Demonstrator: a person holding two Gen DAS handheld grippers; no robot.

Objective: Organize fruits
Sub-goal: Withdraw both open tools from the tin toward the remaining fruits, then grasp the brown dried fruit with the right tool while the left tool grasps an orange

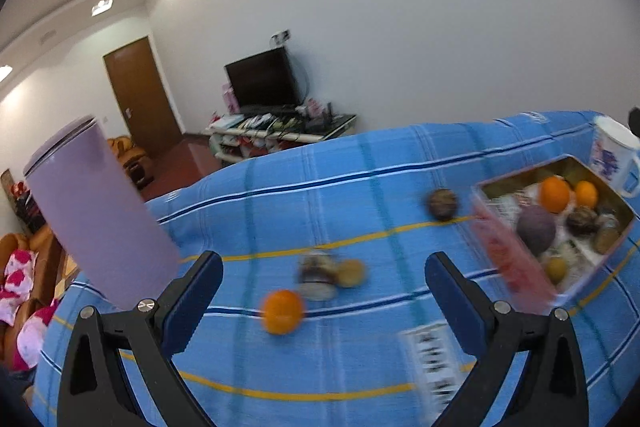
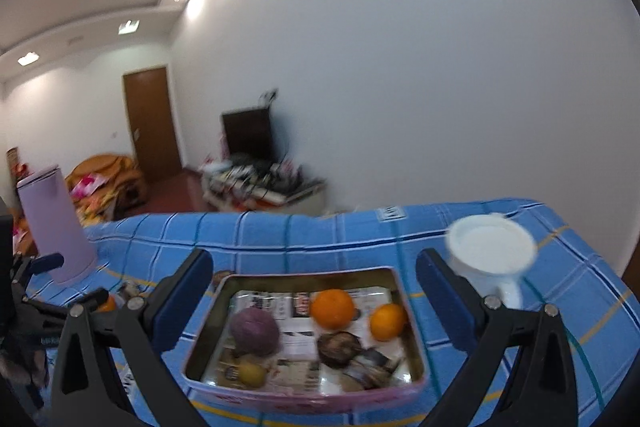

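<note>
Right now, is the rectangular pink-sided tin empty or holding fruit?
Holding fruit: the pink-sided tin contains two oranges, a purple round fruit and several smaller pieces on printed paper.

Blue plaid cloth (image 2: pixel 304 231), lilac canister (image 1: pixel 96 211), pink-sided tin (image 2: pixel 304 393), orange oranges (image 2: pixel 333 308), white mug (image 2: pixel 490 251) with a blue print.

A blue checked cloth covers the worktop (image 1: pixel 360 163). On it rest a lilac canister (image 1: pixel 100 211), a white mug (image 2: pixel 490 251), an open tin (image 2: pixel 208 331) of fruit, a loose orange (image 1: pixel 282 311), a dark round fruit (image 1: pixel 442 203) and a printed card (image 1: pixel 434 359).
</note>
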